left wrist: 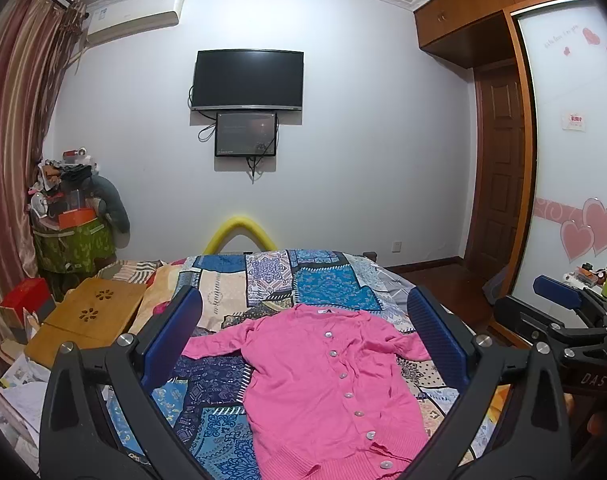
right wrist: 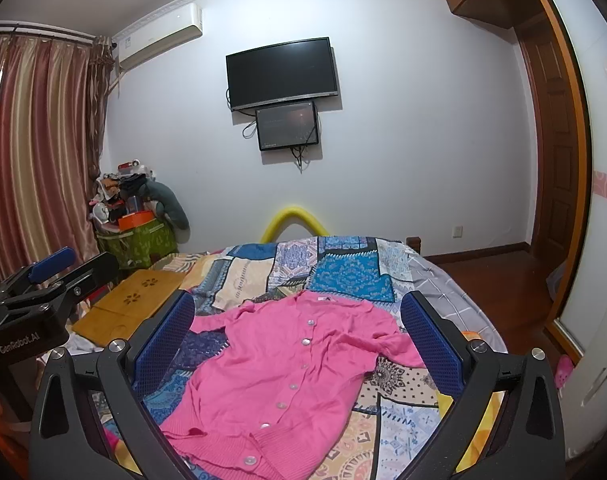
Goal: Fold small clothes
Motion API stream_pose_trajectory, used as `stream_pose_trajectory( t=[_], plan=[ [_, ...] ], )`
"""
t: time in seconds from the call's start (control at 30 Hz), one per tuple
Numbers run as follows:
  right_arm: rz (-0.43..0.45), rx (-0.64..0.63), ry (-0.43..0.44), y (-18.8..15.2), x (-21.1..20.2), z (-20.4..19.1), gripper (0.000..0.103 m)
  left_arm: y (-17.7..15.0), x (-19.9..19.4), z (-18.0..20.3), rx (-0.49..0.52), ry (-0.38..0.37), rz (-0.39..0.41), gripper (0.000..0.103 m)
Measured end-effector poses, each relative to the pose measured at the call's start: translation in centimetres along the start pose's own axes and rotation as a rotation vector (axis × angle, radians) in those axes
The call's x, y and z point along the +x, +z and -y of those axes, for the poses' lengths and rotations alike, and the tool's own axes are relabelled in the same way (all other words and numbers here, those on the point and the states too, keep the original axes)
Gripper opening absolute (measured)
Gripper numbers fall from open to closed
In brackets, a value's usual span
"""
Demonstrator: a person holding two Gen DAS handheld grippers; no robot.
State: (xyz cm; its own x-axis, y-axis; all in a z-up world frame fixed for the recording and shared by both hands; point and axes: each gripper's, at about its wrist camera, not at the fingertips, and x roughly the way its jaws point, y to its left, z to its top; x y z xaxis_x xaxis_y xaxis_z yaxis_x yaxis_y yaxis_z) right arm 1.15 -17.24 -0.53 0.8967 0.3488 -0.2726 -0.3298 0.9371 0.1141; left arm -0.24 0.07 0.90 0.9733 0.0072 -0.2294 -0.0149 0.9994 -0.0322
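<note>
The jaws of the left gripper [left wrist: 305, 338] are spread wide with nothing pinched between them, and the jaws of the right gripper [right wrist: 299, 338] are spread equally wide and empty. A pink buttoned cardigan [left wrist: 323, 384] is seen lying flat and unfolded, front up, in the lower centre of both frames, framed between each pair of blue pads [left wrist: 175, 336] but touched by neither. It is spread on a patchwork bedspread [left wrist: 271, 276]. A low wooden table [right wrist: 135, 304] is seen at the left of the bed, and a dark television [right wrist: 281, 72] is mounted on the far wall at upper centre.
</note>
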Motion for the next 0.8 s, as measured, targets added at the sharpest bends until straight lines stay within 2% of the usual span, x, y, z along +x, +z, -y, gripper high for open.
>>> stream_pose_trajectory(
  t=[0.8],
  plan=[
    [-0.01, 0.001, -0.003, -0.9, 0.4, 0.0, 0.103, -0.3, 0.1, -0.1, -0.003, 0.008, 0.0, 0.103]
  ],
)
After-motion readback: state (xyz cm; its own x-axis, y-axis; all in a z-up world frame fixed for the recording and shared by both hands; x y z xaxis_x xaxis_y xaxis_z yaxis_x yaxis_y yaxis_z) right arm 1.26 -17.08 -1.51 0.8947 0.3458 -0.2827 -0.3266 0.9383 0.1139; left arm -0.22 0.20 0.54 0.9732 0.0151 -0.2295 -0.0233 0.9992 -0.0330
